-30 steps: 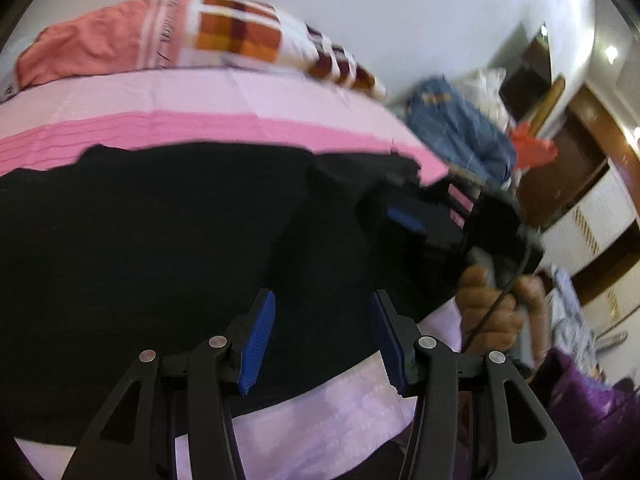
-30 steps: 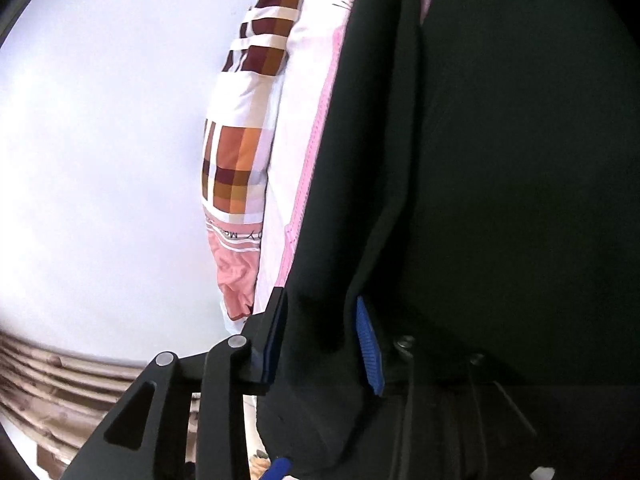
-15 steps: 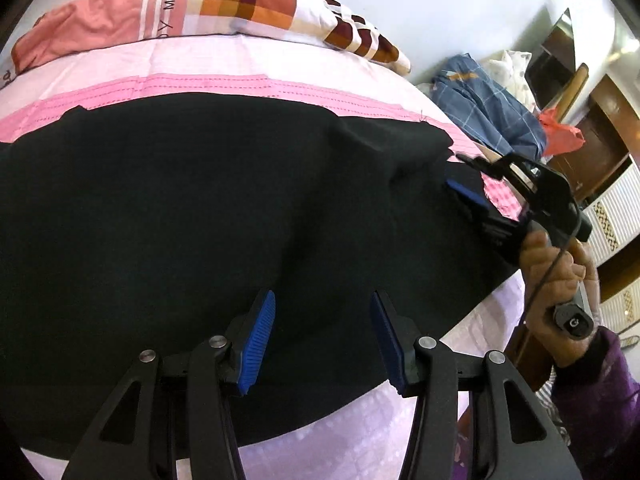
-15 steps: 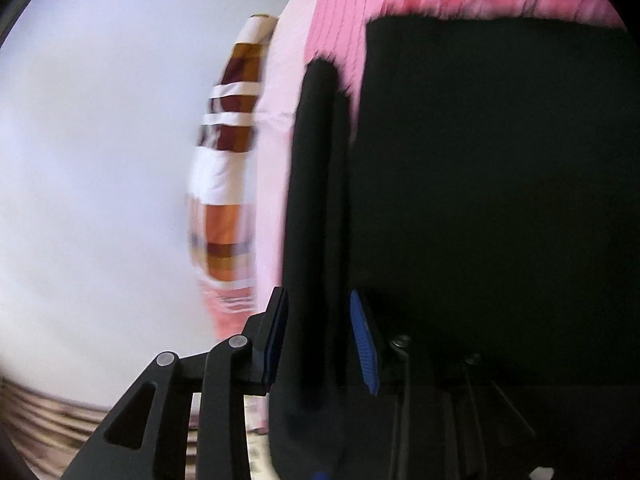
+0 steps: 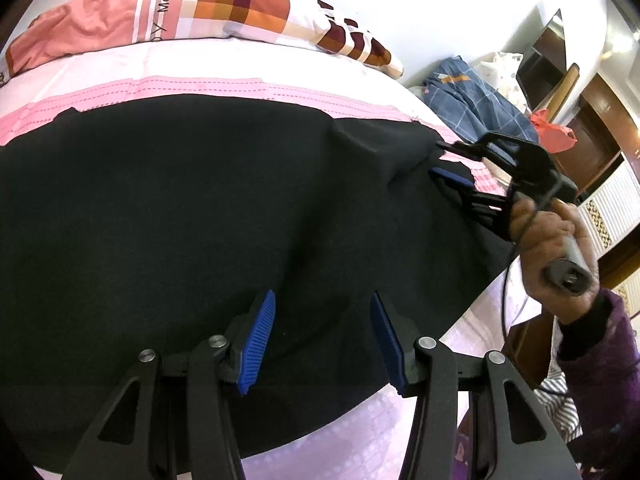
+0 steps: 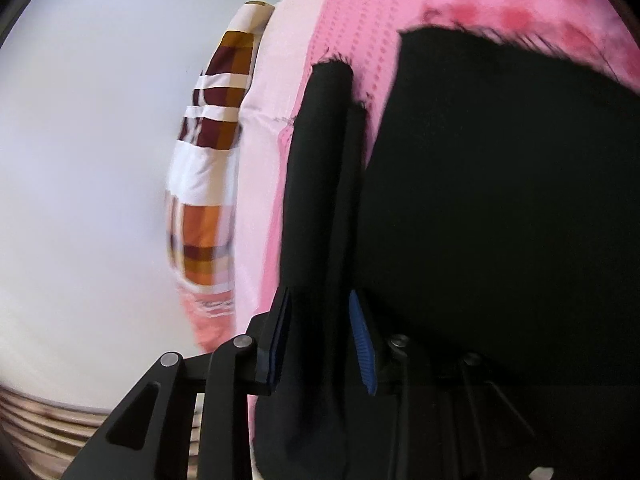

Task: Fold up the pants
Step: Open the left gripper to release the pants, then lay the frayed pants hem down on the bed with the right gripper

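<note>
Folding underway: right gripper pinching black pants edge, left gripper jaws spread, empty; fold unfinished.

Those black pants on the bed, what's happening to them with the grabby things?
A person is folding the black pants on a pink bed sheet. The right claw is pinching a bunched edge of the pants, and you can see the right hand gripping its handle. The left claw hangs just above the flat cloth with its jaws apart, gripping nothing. A checked pillow lies at the head of the bed.
</note>
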{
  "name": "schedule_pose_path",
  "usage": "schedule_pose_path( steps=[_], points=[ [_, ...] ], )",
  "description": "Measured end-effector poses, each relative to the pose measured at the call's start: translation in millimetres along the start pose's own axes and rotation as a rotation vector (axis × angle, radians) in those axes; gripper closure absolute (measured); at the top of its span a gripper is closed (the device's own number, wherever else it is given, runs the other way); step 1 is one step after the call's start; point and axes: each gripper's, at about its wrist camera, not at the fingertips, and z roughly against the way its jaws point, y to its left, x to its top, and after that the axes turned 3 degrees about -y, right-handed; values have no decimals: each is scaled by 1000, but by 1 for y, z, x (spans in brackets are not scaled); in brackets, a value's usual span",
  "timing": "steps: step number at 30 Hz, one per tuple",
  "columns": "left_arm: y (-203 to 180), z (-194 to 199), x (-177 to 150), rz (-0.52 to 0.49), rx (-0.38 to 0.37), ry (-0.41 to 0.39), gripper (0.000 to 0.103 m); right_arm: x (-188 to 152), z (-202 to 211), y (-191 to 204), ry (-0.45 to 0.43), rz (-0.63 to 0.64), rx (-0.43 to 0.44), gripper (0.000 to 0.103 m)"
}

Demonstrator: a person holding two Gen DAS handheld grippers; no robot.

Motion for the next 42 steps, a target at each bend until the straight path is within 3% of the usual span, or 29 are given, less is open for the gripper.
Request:
schedule_pose_path(
  steps=[3,8,15,17,19,21,26,30,39,41,42],
  points=[
    [4,2,-2,16,-19,-10,52,2,14,4,-48,91,-47,74],
    [1,2,-2,6,-16,-14,52,39,16,8,-129,87,-47,74],
    [2,2,-3,15,-23,-18,52,70,8,20,-140,131,-163,77],
    [2,2,-3,16,-23,-19,52,77,4,21,-103,120,-204,84],
    [4,2,-3,25,-27,-20,52,82,-1,19,-47,120,-252,101],
    [4,2,-3,32,-31,-24,52,86,-3,13,-12,98,-241,103],
    [4,1,-3,37,-30,-28,52,93,-12,16,56,121,-223,102],
    [4,1,-3,35,-29,-28,52,93,-17,18,51,118,-199,99],
    [3,1,-3,37,-29,-32,52,89,-26,31,35,125,-171,76],
    [3,1,-2,38,-29,-33,52,88,-28,34,32,148,-193,78],
    [3,1,-3,38,-29,-35,52,87,-30,35,35,158,-207,85]
  ],
)
